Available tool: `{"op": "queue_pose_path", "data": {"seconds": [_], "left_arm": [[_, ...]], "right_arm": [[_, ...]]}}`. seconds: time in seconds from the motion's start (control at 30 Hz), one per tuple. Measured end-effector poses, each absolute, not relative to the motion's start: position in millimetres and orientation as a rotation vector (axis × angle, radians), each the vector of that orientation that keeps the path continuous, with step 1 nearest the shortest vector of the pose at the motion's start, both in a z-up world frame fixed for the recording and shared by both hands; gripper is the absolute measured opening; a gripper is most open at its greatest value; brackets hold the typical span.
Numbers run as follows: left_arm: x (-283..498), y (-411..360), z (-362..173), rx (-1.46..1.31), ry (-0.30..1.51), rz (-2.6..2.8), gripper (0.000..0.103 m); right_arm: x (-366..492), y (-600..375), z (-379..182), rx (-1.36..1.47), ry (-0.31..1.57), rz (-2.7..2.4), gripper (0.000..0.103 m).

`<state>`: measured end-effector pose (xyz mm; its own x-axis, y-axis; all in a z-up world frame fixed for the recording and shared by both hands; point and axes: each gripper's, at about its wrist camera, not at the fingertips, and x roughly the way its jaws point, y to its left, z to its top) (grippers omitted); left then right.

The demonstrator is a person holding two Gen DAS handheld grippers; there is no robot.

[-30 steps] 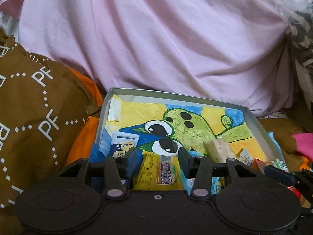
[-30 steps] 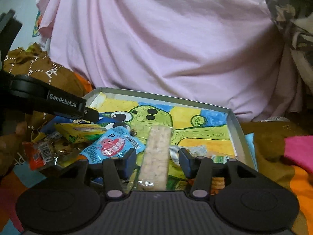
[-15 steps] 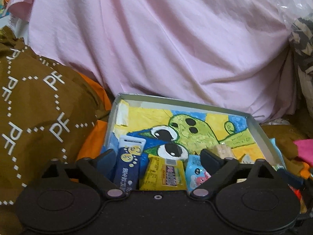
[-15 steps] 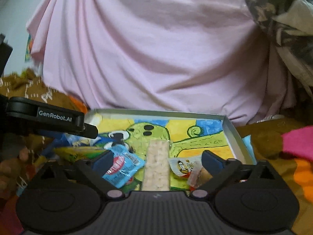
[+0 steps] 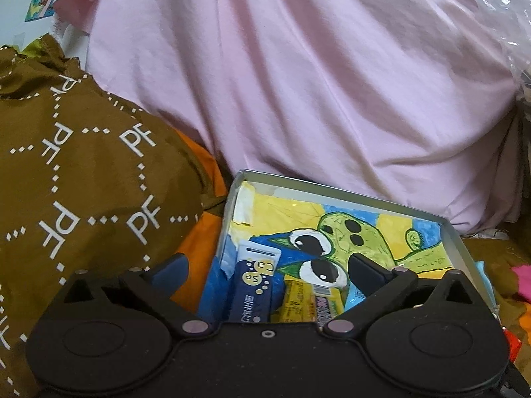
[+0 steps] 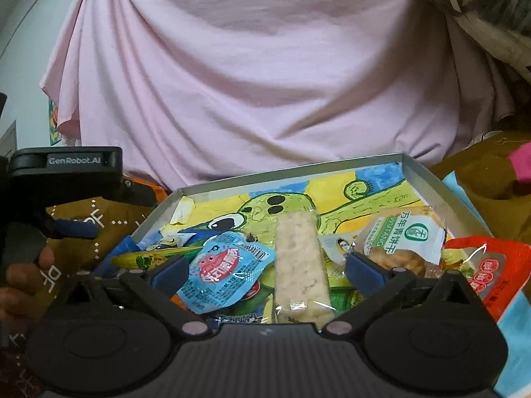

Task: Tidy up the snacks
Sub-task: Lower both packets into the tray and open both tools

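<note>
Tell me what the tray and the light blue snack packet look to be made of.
Tray: probably thin sheet metal or foil-faced card, with a dull silvery rim and folded corners; a painted paper drawing lines its floor. Light blue snack packet: glossy plastic film, judging by the glare, wrinkles and crimped edge.

Yellow snack bar (image 5: pixel 310 301) and dark blue tube (image 5: pixel 254 287): near ends hidden behind left gripper body. Red packet (image 6: pixel 494 273) partly covered by right gripper housing.
</note>
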<state>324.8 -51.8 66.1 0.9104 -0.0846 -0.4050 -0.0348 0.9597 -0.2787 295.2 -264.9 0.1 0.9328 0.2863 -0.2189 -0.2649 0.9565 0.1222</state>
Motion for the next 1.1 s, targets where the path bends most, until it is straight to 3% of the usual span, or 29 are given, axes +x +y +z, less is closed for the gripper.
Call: {"op": "queue_pose_path", "data": {"seconds": [0.63, 1.1], "left_arm": [[304, -27, 74, -0.282, 0.411, -0.016, 0.102], [294, -33, 70, -0.274, 0.427, -0.031, 0.102]], "right_arm": [[275, -239, -6, 0.128, 0.271, 0.304, 0.102], [263, -218, -26, 0.097, 0.118, 0.273, 0.103]]}}
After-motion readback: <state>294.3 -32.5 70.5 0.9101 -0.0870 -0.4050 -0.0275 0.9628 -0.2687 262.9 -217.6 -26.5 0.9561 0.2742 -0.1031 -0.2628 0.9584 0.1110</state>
